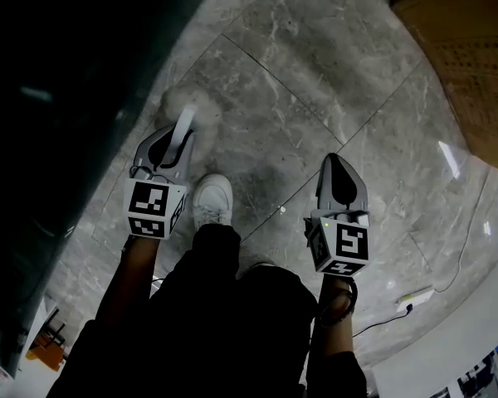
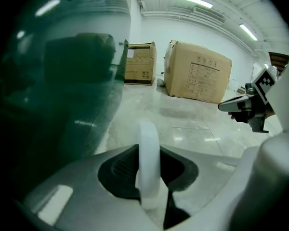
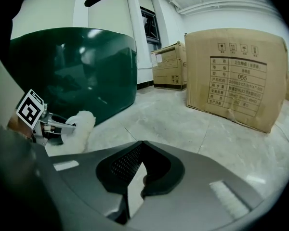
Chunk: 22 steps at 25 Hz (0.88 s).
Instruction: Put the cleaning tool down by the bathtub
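The cleaning tool is a white handle point(image 1: 184, 128) with a fluffy white head point(image 1: 181, 103). My left gripper point(image 1: 181, 139) is shut on the handle point(image 2: 148, 163), and the head hangs just above the marble floor beside the dark green bathtub point(image 1: 58, 98). In the right gripper view the fluffy head point(image 3: 82, 124) shows in front of the bathtub point(image 3: 72, 66), with the left gripper point(image 3: 38, 117) behind it. My right gripper point(image 1: 337, 159) is held to the right of the person's legs. Its jaws are shut with nothing between them point(image 3: 141, 143).
The person's white shoe point(image 1: 212, 202) stands on the floor between the grippers. Large cardboard boxes point(image 2: 197, 72) point(image 3: 236, 71) stand further off on the floor. A white power strip with its cable point(image 1: 415, 298) lies at the lower right.
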Motion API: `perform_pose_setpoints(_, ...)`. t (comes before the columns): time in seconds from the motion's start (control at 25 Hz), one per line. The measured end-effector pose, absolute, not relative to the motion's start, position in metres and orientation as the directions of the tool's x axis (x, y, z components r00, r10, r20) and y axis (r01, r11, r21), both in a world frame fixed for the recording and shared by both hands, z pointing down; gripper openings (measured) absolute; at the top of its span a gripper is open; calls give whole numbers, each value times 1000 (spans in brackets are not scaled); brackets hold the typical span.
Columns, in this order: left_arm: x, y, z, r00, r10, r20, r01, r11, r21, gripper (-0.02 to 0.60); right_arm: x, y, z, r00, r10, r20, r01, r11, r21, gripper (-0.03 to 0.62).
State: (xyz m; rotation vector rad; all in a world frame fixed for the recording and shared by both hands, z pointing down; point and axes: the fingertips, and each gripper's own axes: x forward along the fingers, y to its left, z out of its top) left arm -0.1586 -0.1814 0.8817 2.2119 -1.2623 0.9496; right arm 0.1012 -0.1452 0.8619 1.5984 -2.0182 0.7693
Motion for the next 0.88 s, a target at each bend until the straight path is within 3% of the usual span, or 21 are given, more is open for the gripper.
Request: perform_pose_setpoints(0.88, -135, -190, 936, 379, -521, 765, -831, -556, 32, 90, 103, -156, 910, -279, -683, 675, -960, 195, -200, 15)
